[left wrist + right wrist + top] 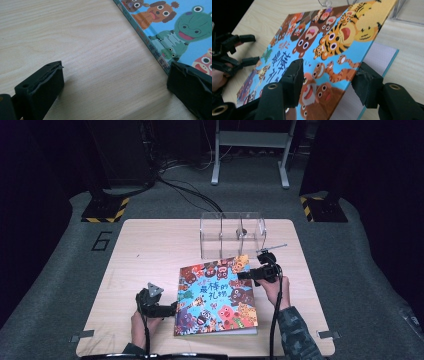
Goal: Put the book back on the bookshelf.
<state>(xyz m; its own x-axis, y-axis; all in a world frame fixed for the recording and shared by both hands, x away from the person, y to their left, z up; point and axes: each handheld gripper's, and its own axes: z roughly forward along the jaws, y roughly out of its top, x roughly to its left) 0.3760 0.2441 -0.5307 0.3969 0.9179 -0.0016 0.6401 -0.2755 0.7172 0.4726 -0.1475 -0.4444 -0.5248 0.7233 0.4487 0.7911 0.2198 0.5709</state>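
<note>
Clear plastic divided box (232, 234) stood on pale wooden worktop (150, 250), holding one small dark object (241, 232). Right hand-held gripper (248, 275) straddled the colourful animal picture book (215, 295) cover's raised edge, jaws apart. Left hand-held gripper (174, 307) spread beside the spine.

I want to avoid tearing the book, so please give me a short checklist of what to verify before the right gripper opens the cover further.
1. Front cover already lifted off the first page: ok.
2. Right gripper has a firm hold on the cover: not ok; the jaws stand apart on either side of the cover's edge.
3. Left gripper ready at the spine of the picture book: ok; it is open and low on the table.
4. Left gripper actually pressing the book down: cannot tell.
5. Room for the cover to swing: ok towards the left; the clear box stands close behind the book.
</note>
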